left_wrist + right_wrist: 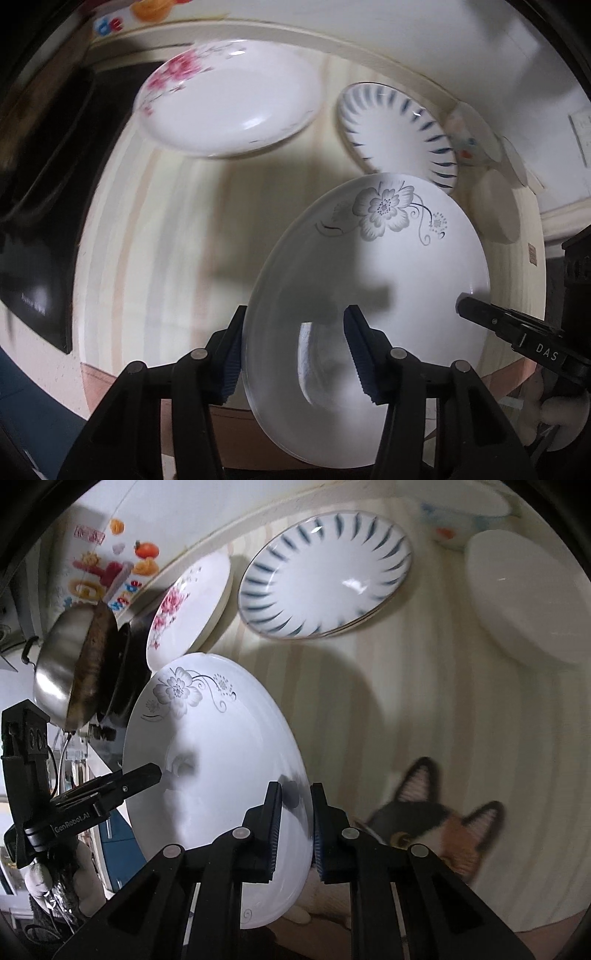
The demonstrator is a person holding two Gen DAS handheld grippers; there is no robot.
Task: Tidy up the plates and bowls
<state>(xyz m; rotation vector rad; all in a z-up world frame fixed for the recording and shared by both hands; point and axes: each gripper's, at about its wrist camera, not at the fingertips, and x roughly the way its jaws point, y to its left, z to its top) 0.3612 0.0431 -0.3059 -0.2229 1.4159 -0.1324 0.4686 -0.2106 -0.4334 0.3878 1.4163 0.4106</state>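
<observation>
Grey-flower plate (369,280) lower centre, gripped at opposite rims: left gripper (295,354) jaws part open, straddling rim; right gripper (295,827) jaws closed on rim.

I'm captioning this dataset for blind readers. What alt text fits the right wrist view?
The right gripper clamps the rim of a tilted grey-flower plate, with the left gripper at its opposite edge. Beyond lie a blue-striped plate and a pink-flower plate.
</observation>
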